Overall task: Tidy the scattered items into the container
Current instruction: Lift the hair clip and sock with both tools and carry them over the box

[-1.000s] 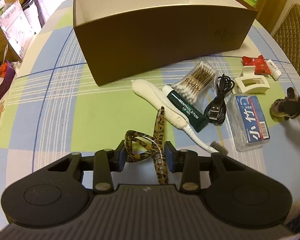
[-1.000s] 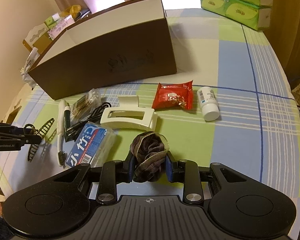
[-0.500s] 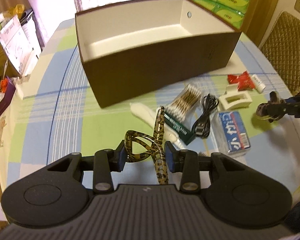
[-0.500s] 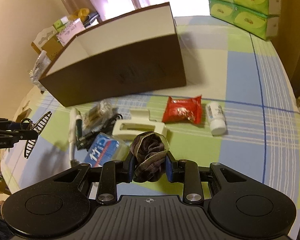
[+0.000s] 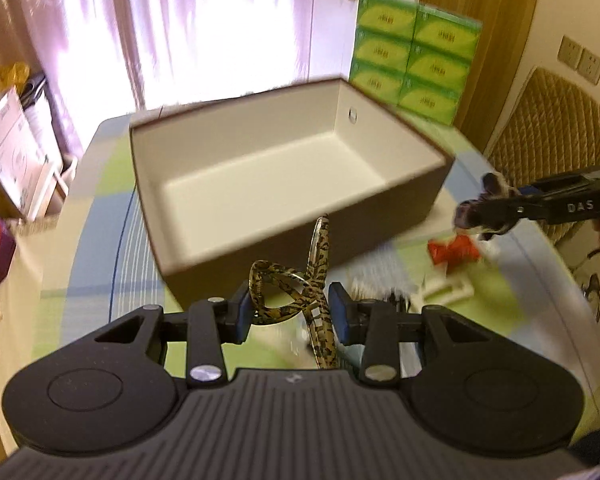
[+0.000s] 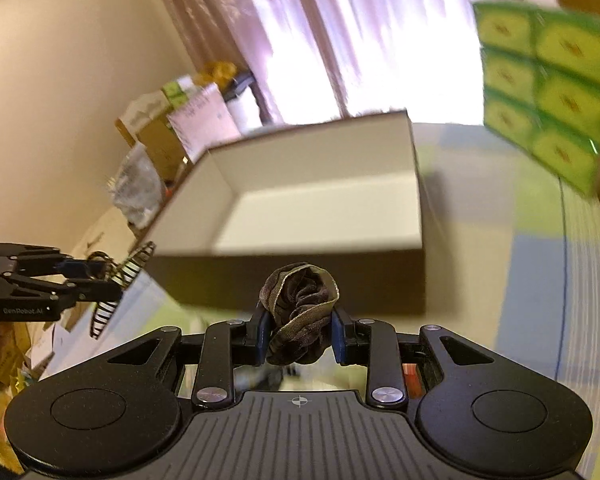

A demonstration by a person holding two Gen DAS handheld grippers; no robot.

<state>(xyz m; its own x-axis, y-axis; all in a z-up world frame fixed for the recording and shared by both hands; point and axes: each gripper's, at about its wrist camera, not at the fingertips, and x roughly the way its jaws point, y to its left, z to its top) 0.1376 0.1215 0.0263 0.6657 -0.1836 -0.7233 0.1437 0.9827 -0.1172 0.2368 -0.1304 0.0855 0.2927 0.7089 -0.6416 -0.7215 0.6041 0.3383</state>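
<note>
Both hand-held grippers lifted clear of table [image 5: 100, 216] since a second ago, now level with rim of brown box [image 5: 260, 184], its pale interior bare. Left hand-held gripper [image 5: 291, 304] clamps leopard-print hair clip [image 5: 296, 284], glossy hard plastic, looped and curved. Right hand-held gripper [image 6: 300, 330] squeezes dark scrunchie [image 6: 300, 304], soft gathered fabric with tan edging. Judgement: both items in transit, drop-off next. Red packet [image 5: 454, 250] and white claw clip [image 5: 446, 290] lie blurred on checked cloth beside box, uncollected.

Box [image 5: 284, 184] on table [image 5: 100, 280], tissue packs [image 5: 416, 64] behind it
</note>
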